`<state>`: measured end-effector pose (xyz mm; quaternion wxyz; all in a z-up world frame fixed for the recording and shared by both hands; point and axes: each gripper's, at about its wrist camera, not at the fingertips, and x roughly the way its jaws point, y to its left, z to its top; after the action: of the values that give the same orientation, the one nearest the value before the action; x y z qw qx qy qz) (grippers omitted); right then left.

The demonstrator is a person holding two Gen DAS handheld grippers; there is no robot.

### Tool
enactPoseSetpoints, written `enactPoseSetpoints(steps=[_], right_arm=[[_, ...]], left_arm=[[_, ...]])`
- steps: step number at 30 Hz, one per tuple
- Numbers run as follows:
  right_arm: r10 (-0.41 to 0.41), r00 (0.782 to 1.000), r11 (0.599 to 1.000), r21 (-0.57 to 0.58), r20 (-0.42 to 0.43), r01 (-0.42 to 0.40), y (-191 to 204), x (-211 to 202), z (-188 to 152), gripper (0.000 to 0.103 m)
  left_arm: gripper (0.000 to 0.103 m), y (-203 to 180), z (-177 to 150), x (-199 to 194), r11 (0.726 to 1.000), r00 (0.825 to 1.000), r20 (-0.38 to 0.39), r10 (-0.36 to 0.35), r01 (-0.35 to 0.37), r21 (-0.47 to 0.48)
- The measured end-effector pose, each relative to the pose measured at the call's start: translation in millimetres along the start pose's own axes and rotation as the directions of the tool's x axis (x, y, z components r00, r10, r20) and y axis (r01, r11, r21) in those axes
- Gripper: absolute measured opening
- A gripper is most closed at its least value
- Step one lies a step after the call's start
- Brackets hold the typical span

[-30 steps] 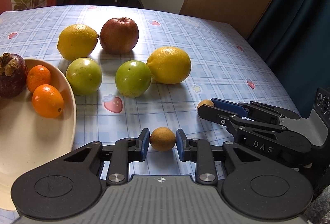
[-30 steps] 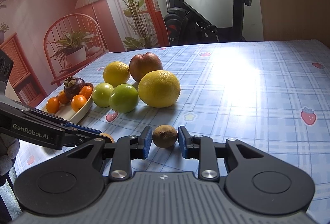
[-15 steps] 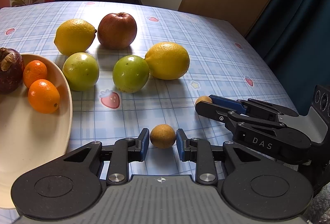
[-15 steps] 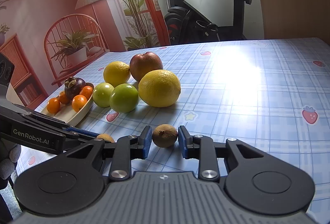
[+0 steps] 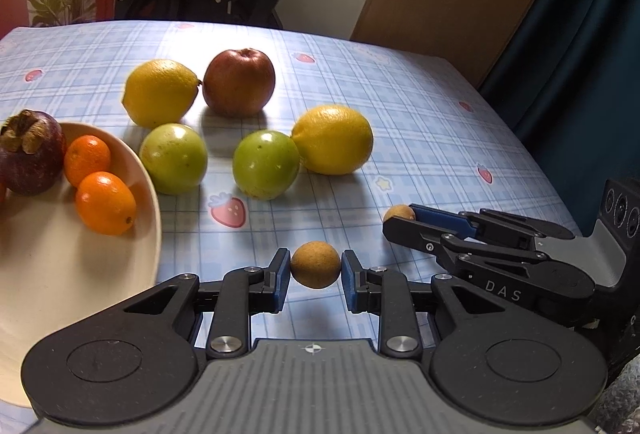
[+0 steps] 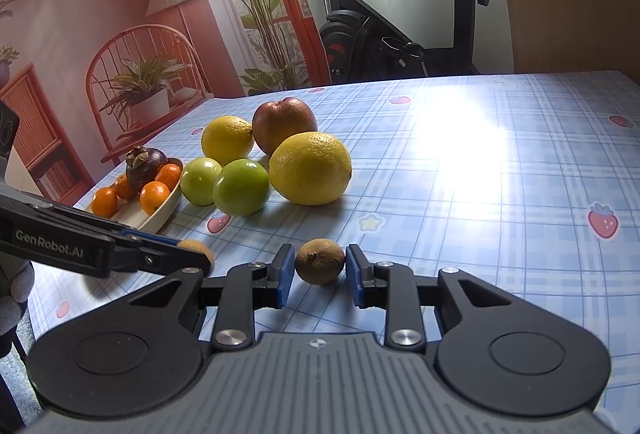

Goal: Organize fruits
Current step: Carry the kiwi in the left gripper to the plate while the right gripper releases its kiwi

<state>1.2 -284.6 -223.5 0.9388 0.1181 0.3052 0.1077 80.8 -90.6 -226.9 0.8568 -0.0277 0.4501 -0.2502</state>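
Left claw (image 5: 316, 271) is clamped on a small brown fruit (image 5: 315, 265), held clear above the bench (image 5: 420, 138), just right of the plate (image 5: 60, 274). Right claw (image 6: 320, 270) grips a second brown fruit (image 6: 320, 261), low over the bench, further right of the plate. Mangosteen (image 5: 30, 152) and small oranges (image 5: 105, 203) lie on the plate; lemons, green fruits and an apple (image 5: 239, 81) sit right of it

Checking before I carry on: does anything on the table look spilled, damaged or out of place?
Nothing stands out. The fruits on the tablecloth look whole, and the plate sits flat with no spill. Each gripper, left and right, has a small brown fruit between its fingers.
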Motion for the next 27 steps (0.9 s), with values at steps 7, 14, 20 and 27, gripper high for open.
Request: enactPoseSetpoints(steps=[7, 14, 20, 27], right_arm=[[-0.011, 1.000, 1.000, 0.001, -0.002, 0.011, 1, 1, 0, 0.030], [-0.020, 1.000, 0.999, 0.040, -0.012, 0.020, 11, 3, 7, 0.030], [0.039, 0.999, 0.997, -0.060, -0.003, -0.039, 54, 11, 29, 0.030], [0.125, 0.991, 0.966, -0.221, -0.056, -0.134, 120, 54, 54, 0.030]], left_arm=[[0.029, 25, 6, -29, 0.995, 0.996, 0.063, 0.055, -0.049, -0.090], [0.029, 70, 9, -69, 0.970, 0.982, 0.111, 0.153, -0.128, -0.207], [0.029, 114, 10, -99, 0.933, 0.960, 0.120, 0.253, -0.209, -0.292], [0.029, 147, -4, -109, 0.902, 0.945, 0.077, 0.318, -0.276, -0.333]])
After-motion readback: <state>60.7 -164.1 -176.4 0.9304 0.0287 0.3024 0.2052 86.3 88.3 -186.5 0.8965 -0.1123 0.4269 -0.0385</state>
